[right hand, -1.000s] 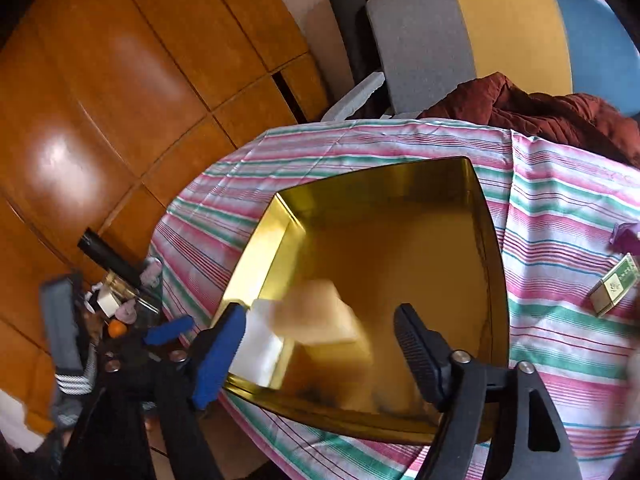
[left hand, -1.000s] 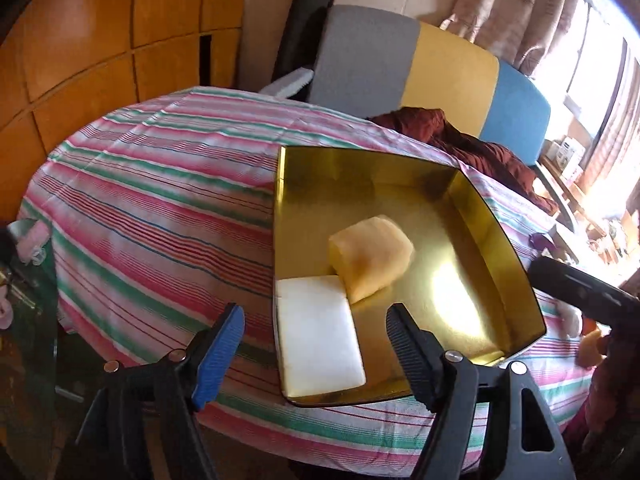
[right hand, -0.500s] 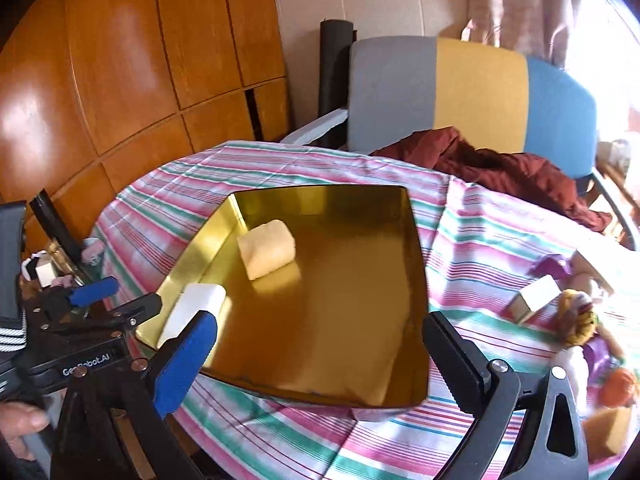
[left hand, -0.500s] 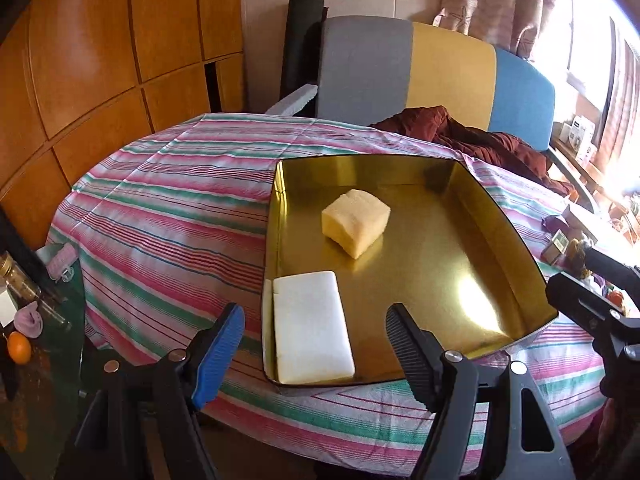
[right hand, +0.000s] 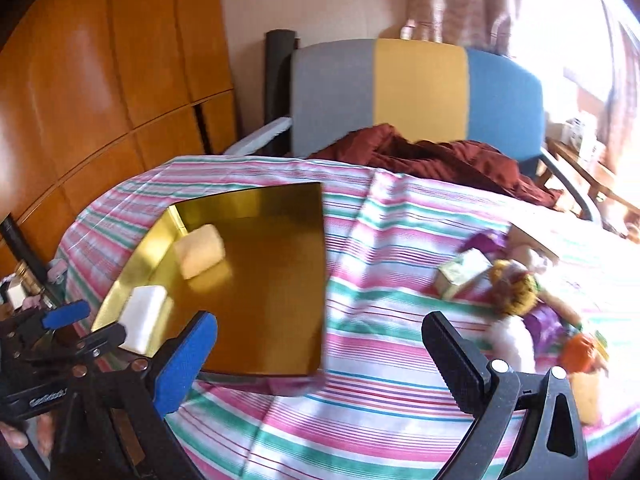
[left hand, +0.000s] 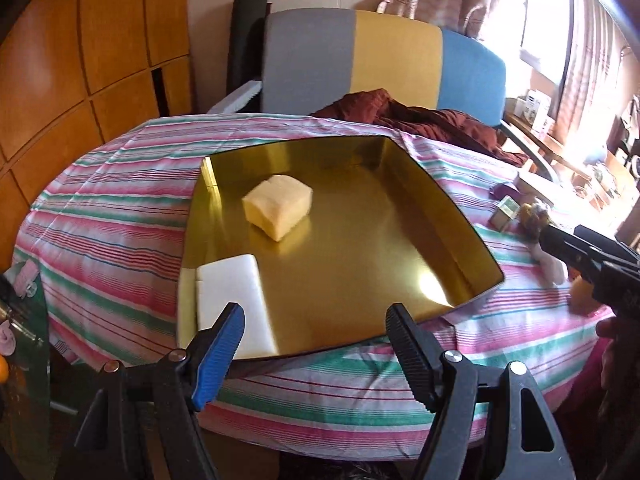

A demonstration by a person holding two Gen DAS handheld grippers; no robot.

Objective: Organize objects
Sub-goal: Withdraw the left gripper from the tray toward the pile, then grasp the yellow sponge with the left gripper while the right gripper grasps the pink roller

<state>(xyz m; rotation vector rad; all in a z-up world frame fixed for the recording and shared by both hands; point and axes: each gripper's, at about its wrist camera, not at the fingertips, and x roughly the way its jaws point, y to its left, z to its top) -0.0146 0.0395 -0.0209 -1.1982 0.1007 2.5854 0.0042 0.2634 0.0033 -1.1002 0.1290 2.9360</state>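
A gold tray [left hand: 452, 220] lies on the striped tablecloth; it also shows in the right wrist view [right hand: 280, 292]. In it are a yellow sponge [left hand: 279, 206] [right hand: 199, 251] and a white block [left hand: 232, 300] [right hand: 144, 318]. My left gripper [left hand: 316, 344] is open and empty at the tray's near edge, and shows in the right wrist view [right hand: 80, 324]. My right gripper [right hand: 320, 360] is open and empty over the cloth, right of the tray. A small green box [right hand: 462, 274], a doll [right hand: 516, 292] and an orange toy [right hand: 584, 352] lie to the right.
A grey, yellow and blue chair [left hand: 384, 60] with a maroon cloth [left hand: 420, 120] stands behind the table. Wooden panels [left hand: 80, 60] line the left wall. A glass side table with small items [left hand: 16, 320] sits at the far left. A bright window is at the right.
The yellow sponge has been let go and lies in the tray. My right gripper has opened wider and swung right towards the toys. My left gripper has drawn back a little.
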